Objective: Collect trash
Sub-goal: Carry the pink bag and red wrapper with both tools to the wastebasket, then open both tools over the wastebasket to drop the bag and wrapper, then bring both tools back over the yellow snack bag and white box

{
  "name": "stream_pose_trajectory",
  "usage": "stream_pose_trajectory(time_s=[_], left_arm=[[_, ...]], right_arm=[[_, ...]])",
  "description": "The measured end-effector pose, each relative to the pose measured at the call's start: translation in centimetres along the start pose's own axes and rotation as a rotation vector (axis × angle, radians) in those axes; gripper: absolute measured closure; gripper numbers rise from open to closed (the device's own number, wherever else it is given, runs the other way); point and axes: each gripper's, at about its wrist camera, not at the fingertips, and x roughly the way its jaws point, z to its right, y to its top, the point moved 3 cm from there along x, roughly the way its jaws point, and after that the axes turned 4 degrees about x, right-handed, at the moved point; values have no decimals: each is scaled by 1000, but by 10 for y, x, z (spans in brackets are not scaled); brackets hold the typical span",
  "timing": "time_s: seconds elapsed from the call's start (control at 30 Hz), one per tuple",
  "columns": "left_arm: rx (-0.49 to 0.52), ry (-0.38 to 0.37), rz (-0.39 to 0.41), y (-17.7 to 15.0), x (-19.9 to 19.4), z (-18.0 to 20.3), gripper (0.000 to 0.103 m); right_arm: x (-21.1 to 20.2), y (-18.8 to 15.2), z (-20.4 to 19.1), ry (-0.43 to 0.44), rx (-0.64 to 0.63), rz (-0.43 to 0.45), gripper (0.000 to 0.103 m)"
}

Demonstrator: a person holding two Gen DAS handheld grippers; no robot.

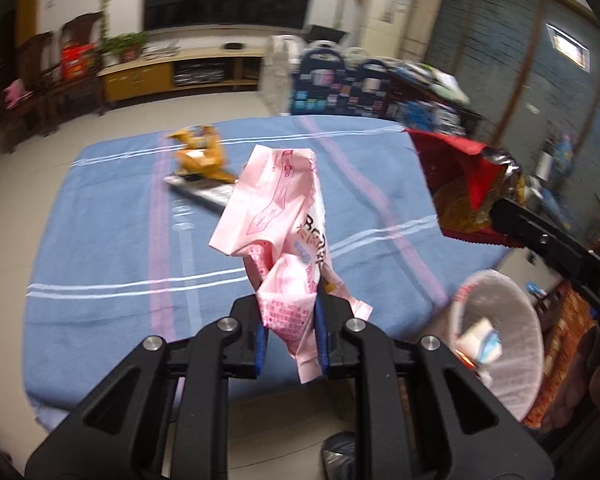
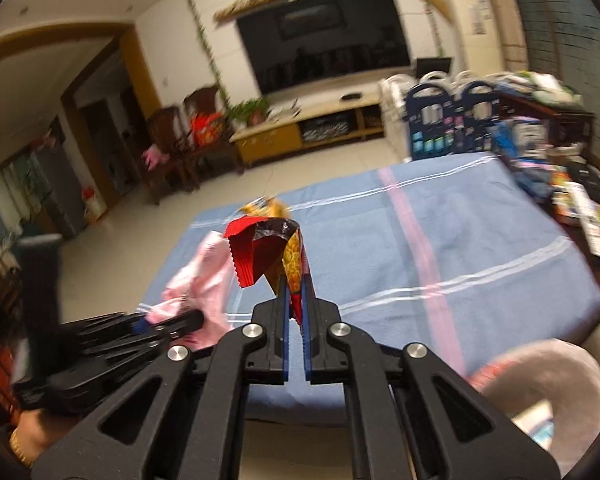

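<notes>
My left gripper [image 1: 290,322] is shut on a crumpled pink and white wrapper [image 1: 278,216], which it holds up over the blue cloth [image 1: 108,240]. The same gripper [image 2: 156,322] and pink wrapper [image 2: 204,280] appear at the left of the right wrist view. My right gripper [image 2: 297,304] is shut on a red snack bag [image 2: 268,252] with a foil lining, also above the cloth [image 2: 480,248]. In the left wrist view that red bag [image 1: 460,184] hangs at the right from the right gripper's black finger [image 1: 512,220]. A yellow wrapper [image 1: 202,154] and a dark flat wrapper [image 1: 200,192] lie on the cloth at the far side.
A white bin [image 1: 500,332] with trash inside stands low at the right, beside the table; its rim [image 2: 548,376] shows at the lower right. A dark side table piled with items [image 2: 580,196] stands right of the cloth. A TV cabinet [image 2: 312,128] and wooden chairs [image 2: 188,148] line the far wall.
</notes>
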Motion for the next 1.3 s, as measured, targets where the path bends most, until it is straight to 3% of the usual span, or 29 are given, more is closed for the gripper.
stream_pose_trajectory(time_s=[0.1,0.27,0.3,0.37,0.4,0.43,0.5,0.57,0.63,0.77,0.87,0.9,0.93,0.97,1.03,1.13,1.3], left_arm=[[100,-113,-4,5,11,48,83],[350,-387,-36,3,31,158,82],[380,-423,-52,-1,34,171,80],[471,-448,-115,-16,51,202,63],[505,-410,-130,-22,58,208,35],[556,-321,-135,-30,69,212,16],[585,-251,-139,-35,77,205,14],[535,-196,-153,-28,81,183,14],[423,-134,-133,-9,78,149,9],[88,57,-69,25,63,37,3],[-103,327,-78,28,50,-60,3],[-175,403,-76,26,39,-99,3],[-225,424,-68,25,32,-120,3],[-285,427,-56,23,22,-145,3],[-368,427,-37,21,9,-180,4],[-387,451,-32,19,-4,-212,3],[-401,431,-22,14,-7,-226,3]], right_arm=[[-52,-13,41,-80,15,21,98],[-121,-47,122,-250,97,-17,98],[-129,-53,134,-286,101,-25,98],[-136,-68,156,-337,125,-65,97],[-134,-74,166,-346,148,-96,91],[-130,-81,178,-357,191,-131,84],[-129,-87,186,-364,262,-125,35],[-126,-83,182,-358,315,-66,24],[-113,-76,167,-331,284,-56,24],[-81,-54,114,-254,157,-41,23],[-47,-33,53,-179,26,-52,16],[-35,-26,34,-213,-68,-64,15],[-28,-20,18,-228,-124,-43,13],[-22,-13,3,-208,-143,-15,4],[-2,1,-24,-101,-111,-15,3],[31,19,-58,-43,-119,9,3],[100,12,-69,-67,-98,-38,3]])
